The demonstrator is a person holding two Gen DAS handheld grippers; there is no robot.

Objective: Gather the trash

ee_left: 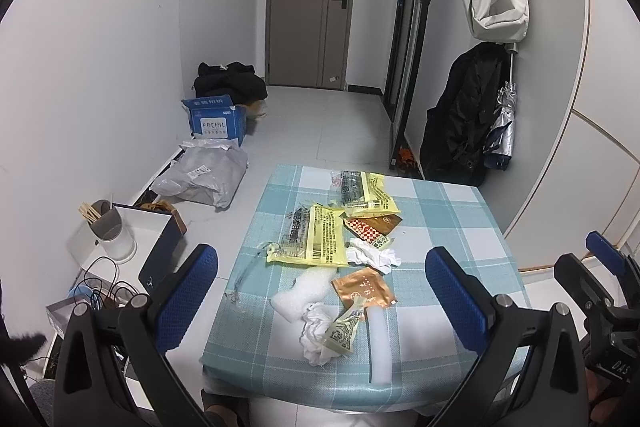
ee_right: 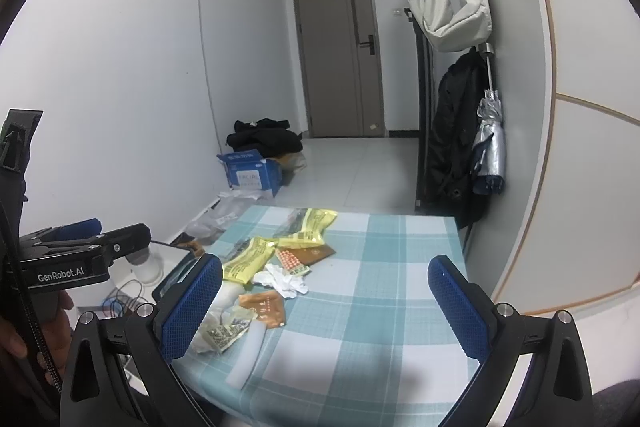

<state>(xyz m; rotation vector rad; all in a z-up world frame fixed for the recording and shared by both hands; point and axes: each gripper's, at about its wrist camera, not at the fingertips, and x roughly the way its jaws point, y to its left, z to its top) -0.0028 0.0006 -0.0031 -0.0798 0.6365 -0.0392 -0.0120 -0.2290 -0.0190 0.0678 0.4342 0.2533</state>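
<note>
Nothing appears collected yet: by the look of it, the whole job is still ahead, since every scrap lies loose on the desk (ee_left: 460,227) with its blue-and-white check cloth, and no bin or trash bag can be made out on it. Both tools are held above the near edge, pointing toward the far edge. The left tool (ee_left: 320,291) has its blue pads spread wide with nothing between them, hovering over the near-left part of the litter; the right tool (ee_right: 324,303) is equally spread and empty, over the bare near-right stretch of cloth, with the litter off to its left. Nearest the near edge lie a white foam strip (ee_left: 378,345), a crumpled white tissue (ee_left: 316,337) and a small printed sachet (ee_left: 344,331) resting partly on that tissue. Just beyond sit a piece of white foam wrap (ee_left: 302,289) and an orange-brown packet (ee_left: 364,287). Toward the middle come a second crumpled tissue (ee_left: 374,255), a large yellow printed bag (ee_left: 316,235) and a red-patterned sachet (ee_left: 364,229) beside a dark brown packet (ee_left: 386,219). Closest to the far edge is another yellow bag (ee_left: 372,193) with clear film. I judge the near cluster the likeliest first pick for the left tool.
</note>
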